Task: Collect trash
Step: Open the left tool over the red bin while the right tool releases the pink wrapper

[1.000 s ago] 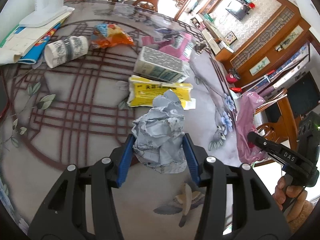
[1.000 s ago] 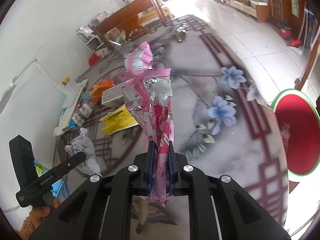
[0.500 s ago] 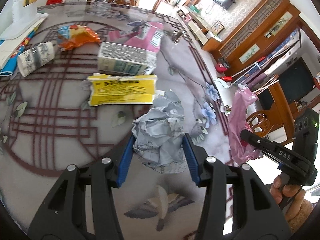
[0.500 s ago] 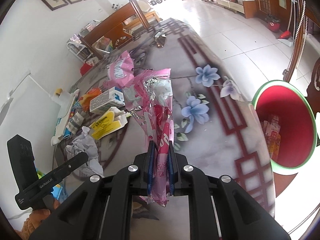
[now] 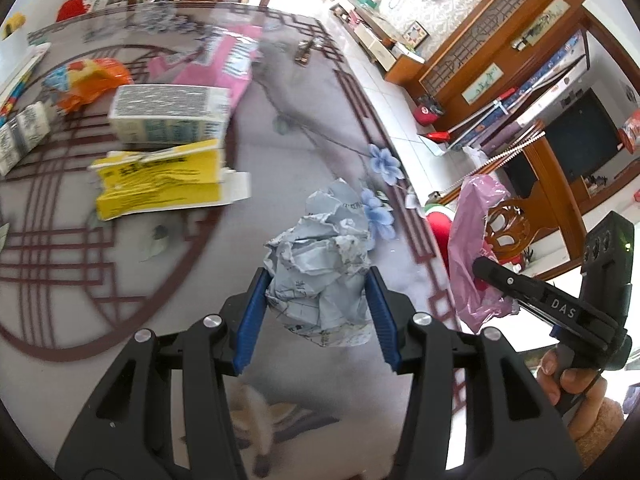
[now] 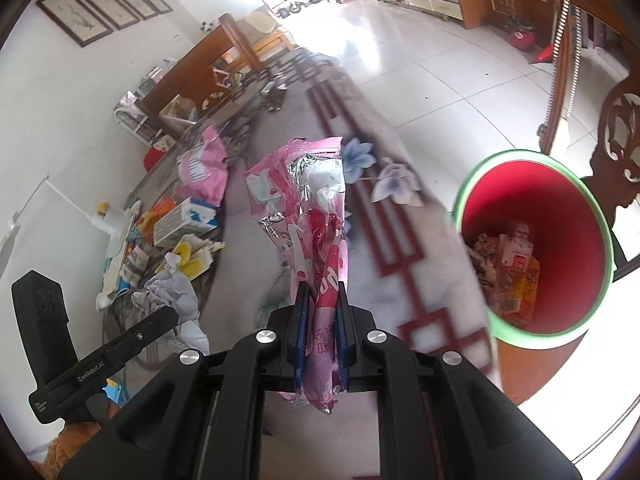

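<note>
Left hand-held gripper (image 5: pixel 318 308) pinches a crumpled ball of pale printed paper (image 5: pixel 320 268) between its blue pads (image 5: pixel 251 312), holding the wad clear above the counter (image 5: pixel 280 168). Far left on that patterned surface lies a printed paper cup (image 5: pixel 22 136) on its side, with an orange snack wrapper (image 5: pixel 86 82) just behind it. Next along sits a white and green carton (image 5: pixel 168 114), and touching its near edge a flattened yellow box (image 5: pixel 160 182) — both blurred. Behind the carton a pink packet (image 5: pixel 216 66) lies flat. Further right, past the counter's edge, the other tool shows in the left wrist view, gripped by a hand (image 5: pixel 568 376) at the lower right.

From the right wrist view, the paper ball (image 6: pixel 176 300) appears at the lower left, with the carton (image 6: pixel 184 220) and the yellow box (image 6: pixel 194 260) beyond it on the counter (image 6: pixel 256 184). In the middle, the right hand-held gripper (image 6: pixel 322 312) is pressed together on a pink foil-lined wrapper (image 6: pixel 308 208) — the wrapper stands up out of the pads and its lower end hangs below them. To the right, on the floor (image 6: pixel 440 72) beside the counter, stands a red bin with a green rim (image 6: pixel 536 192), open at the top and holding some discarded packaging. A carved wooden chair back (image 6: pixel 616 132) rises just past the bin at the far right.
</note>
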`<state>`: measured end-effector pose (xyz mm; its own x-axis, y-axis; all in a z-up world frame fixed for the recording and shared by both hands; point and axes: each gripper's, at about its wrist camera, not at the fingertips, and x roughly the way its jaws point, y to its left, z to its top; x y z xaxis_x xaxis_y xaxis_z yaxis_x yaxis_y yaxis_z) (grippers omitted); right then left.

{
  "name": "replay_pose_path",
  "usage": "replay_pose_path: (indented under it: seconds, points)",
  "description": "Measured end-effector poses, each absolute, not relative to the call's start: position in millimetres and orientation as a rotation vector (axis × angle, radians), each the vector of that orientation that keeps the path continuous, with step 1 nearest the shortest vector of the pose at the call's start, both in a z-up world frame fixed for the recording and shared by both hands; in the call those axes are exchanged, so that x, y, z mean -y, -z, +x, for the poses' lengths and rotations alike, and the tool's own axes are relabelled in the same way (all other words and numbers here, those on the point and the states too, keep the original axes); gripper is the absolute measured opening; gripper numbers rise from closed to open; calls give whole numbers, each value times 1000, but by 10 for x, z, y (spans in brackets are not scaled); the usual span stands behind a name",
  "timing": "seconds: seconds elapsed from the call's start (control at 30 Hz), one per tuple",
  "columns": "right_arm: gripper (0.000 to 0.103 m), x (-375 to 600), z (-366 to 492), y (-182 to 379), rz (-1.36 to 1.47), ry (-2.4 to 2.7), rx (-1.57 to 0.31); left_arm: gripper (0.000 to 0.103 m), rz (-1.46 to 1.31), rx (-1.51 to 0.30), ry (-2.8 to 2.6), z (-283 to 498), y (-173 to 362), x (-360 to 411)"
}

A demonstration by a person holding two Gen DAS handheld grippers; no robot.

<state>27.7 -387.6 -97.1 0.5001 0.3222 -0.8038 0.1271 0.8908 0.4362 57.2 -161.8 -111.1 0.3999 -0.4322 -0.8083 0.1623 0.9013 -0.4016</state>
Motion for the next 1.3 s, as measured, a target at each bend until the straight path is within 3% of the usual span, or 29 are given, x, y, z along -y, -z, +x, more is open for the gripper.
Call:
replay_pose_path:
  seconds: [0.93,1.3]
  points:
    - [10,5828,-39,903,608,55,-964,47,-160,-1105,614,807,1034,3860]
    - [10,6238,-119,907,649,68,-941,47,-128,-1127,652,834,1083,4377]
